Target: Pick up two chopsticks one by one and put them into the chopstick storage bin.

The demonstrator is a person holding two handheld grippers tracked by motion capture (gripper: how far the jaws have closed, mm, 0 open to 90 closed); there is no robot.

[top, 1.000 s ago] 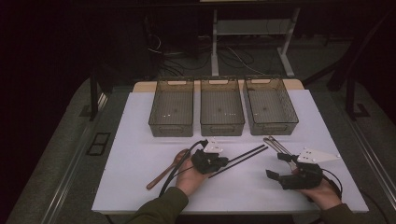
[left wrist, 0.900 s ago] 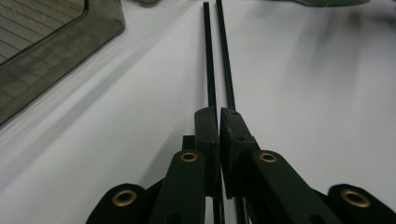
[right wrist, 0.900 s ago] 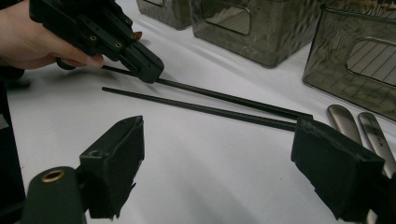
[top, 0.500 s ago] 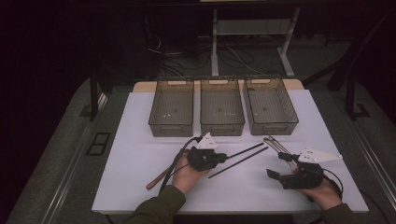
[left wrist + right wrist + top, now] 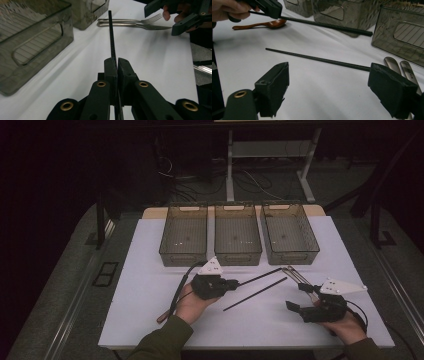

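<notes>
My left gripper (image 5: pixel 235 283) (image 5: pixel 117 62) is shut on one end of a thin black chopstick (image 5: pixel 260 276) (image 5: pixel 110 37). It holds the stick just above the white table, pointing right toward the middle bin's corner. A second black chopstick (image 5: pixel 255 294) (image 5: pixel 317 58) lies loose on the table between the two grippers. My right gripper (image 5: pixel 299 297) (image 5: pixel 329 82) hovers at the front right, open, its jaws wide on either side of that loose stick's right end and not touching it. In the right gripper view the held chopstick (image 5: pixel 324 25) runs from the left gripper (image 5: pixel 267 7).
Three empty smoky plastic bins (image 5: pixel 183 236) (image 5: pixel 237 235) (image 5: pixel 289 234) stand in a row at the back. A metal fork and knife (image 5: pixel 295 273) (image 5: pixel 130 22) lie right of centre. A wooden spoon (image 5: pixel 166 312) (image 5: pixel 267 24) lies at the front left by my left forearm.
My left gripper has raised one chopstick off the table and drawn it slightly left and away from its twin. The right gripper has stayed where it was.
</notes>
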